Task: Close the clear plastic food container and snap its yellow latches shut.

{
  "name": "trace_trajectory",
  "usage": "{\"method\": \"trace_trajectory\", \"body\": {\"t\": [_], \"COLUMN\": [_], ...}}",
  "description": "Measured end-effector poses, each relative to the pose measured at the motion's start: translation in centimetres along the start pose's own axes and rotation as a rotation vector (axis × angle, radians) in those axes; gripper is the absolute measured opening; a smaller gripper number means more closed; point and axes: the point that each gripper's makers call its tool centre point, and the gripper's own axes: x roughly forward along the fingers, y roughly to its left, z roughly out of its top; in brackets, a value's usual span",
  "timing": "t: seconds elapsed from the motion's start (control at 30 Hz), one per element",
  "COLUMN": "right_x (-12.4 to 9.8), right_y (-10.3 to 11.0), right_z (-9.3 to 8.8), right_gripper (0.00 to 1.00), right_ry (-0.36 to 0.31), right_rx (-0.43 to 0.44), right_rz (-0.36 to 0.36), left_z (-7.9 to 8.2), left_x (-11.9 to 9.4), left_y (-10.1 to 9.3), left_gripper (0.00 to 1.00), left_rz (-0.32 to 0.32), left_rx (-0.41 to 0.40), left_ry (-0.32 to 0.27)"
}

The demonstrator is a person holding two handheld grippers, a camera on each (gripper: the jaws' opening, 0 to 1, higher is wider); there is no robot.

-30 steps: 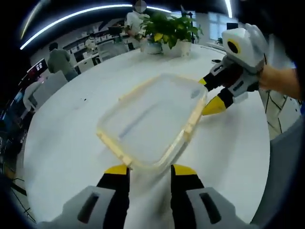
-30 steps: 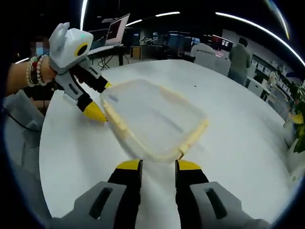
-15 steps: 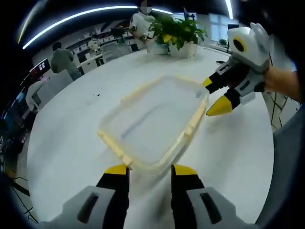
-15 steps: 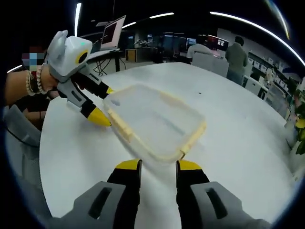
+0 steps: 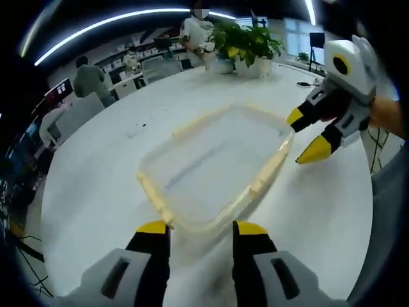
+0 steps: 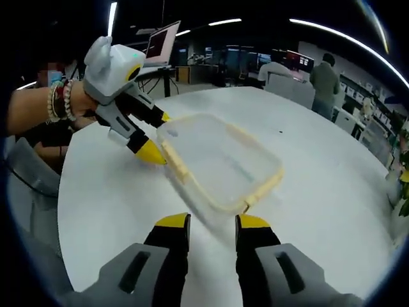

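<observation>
The clear plastic container [image 5: 217, 163] with pale yellow latches [image 5: 265, 173] along its rim lies flat on the round white table [image 5: 96, 192]. My left gripper [image 5: 202, 229] is open, its jaws standing either side of the container's near corner. The right gripper [image 5: 305, 135] comes in from the right, open, a little off the far corner. In the right gripper view the container [image 6: 220, 163] lies just beyond my open right gripper [image 6: 212, 222]. There the left gripper [image 6: 158, 135] is open at the container's far-left edge. Whether the latches are snapped I cannot tell.
Potted plants [image 5: 246, 41] stand at the table's far side, with people and chairs behind. A laptop [image 6: 160, 38] sits on a desk beyond the table. A hand with bracelets [image 6: 61, 102] holds the left gripper. White table surface [image 6: 319, 192] stretches to the right.
In the left gripper view the right gripper has drawn back from the container's far corner, leaving a small gap. Both cameras shifted a little. The container itself stays put.
</observation>
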Motion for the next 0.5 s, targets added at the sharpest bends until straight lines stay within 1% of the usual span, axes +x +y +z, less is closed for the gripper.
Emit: {"method": "trace_trajectory", "body": {"t": [0.17, 0.23, 0.3, 0.37, 0.43, 0.5], "right_x": [-0.3, -0.9, -1.4, -1.6, -1.5, -1.6], "right_y": [-0.2, -0.3, -0.6, -0.8, -1.0, -0.9], "right_z": [0.1, 0.4, 0.8, 1.0, 0.8, 0.8], "right_gripper": [0.22, 0.22, 0.21, 0.22, 0.24, 0.23], "right_ry": [0.013, 0.012, 0.0, -0.014, -0.003, 0.004], "right_rx": [0.001, 0.005, -0.003, 0.002, 0.001, -0.003], "right_rz": [0.004, 0.001, -0.008, -0.015, -0.027, -0.028], "left_z": [0.2, 0.6, 1.1, 1.2, 0.8, 0.6], "left_x": [-0.5, -1.1, -1.6, -1.8, -1.7, -1.6], "left_y": [0.0, 0.2, 0.2, 0.1, 0.0, -0.1], "left_gripper": [0.32, 0.33, 0.34, 0.35, 0.35, 0.34], "left_rz": [0.012, 0.018, 0.016, 0.007, 0.008, 0.001], "left_rx": [0.013, 0.022, -0.002, -0.011, 0.003, 0.008], "left_ry": [-0.007, -0.022, -0.048, -0.054, -0.046, -0.039]}}
